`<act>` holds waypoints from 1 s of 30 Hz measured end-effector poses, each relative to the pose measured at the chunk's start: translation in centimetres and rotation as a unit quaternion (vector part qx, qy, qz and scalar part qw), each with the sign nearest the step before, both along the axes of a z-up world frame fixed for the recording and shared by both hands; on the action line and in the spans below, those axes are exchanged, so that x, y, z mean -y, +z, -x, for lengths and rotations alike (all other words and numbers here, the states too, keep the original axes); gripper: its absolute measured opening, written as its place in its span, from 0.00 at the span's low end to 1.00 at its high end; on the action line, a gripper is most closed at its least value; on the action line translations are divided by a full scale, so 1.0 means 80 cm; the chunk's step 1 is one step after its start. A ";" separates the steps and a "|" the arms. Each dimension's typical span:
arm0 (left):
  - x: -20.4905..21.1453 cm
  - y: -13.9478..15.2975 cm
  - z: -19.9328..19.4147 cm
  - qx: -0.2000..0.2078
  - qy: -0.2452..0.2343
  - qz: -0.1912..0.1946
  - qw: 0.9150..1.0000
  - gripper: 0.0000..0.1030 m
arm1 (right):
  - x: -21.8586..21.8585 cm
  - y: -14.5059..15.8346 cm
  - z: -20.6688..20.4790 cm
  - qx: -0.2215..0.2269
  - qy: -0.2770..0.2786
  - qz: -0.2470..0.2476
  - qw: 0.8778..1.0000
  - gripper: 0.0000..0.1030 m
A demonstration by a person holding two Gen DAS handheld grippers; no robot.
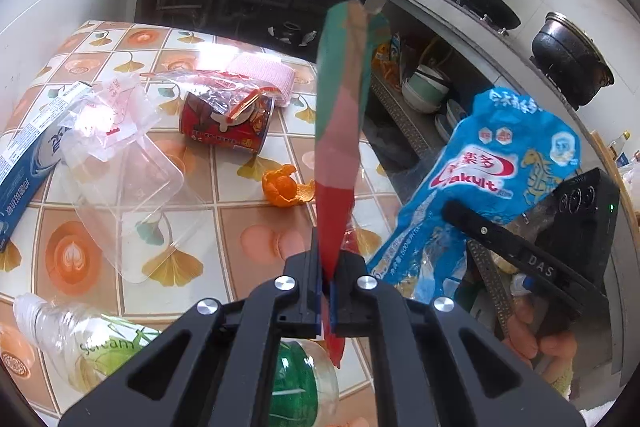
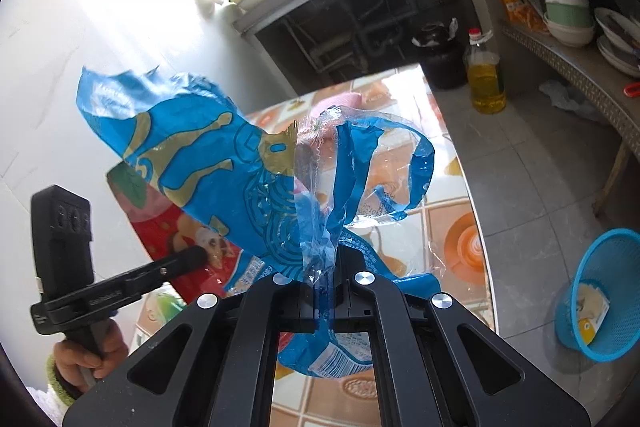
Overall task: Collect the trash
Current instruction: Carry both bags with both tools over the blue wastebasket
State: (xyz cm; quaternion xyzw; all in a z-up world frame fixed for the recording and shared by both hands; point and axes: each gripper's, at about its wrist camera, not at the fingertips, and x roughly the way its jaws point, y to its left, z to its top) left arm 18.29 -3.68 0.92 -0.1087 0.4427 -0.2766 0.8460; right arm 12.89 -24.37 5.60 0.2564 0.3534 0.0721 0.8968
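Blue wrapper (image 2: 224,163), crumpled, partly clear

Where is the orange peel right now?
In the left wrist view the orange peel lies on the tiled table, just left of the red wrapper held up by the left gripper, below the red can.

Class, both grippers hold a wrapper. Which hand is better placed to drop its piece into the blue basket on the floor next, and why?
Probably the right. The right gripper, shut on the blue Yakult wrapper, has the blue basket in its view, beyond the table edge. The left gripper, clamping the red-green wrapper, shows no basket.
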 end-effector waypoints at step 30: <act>0.174 0.076 0.037 0.076 -0.141 0.006 0.987 0.01 | 0.186 0.012 0.218 -0.003 -0.287 0.063 0.956 0.01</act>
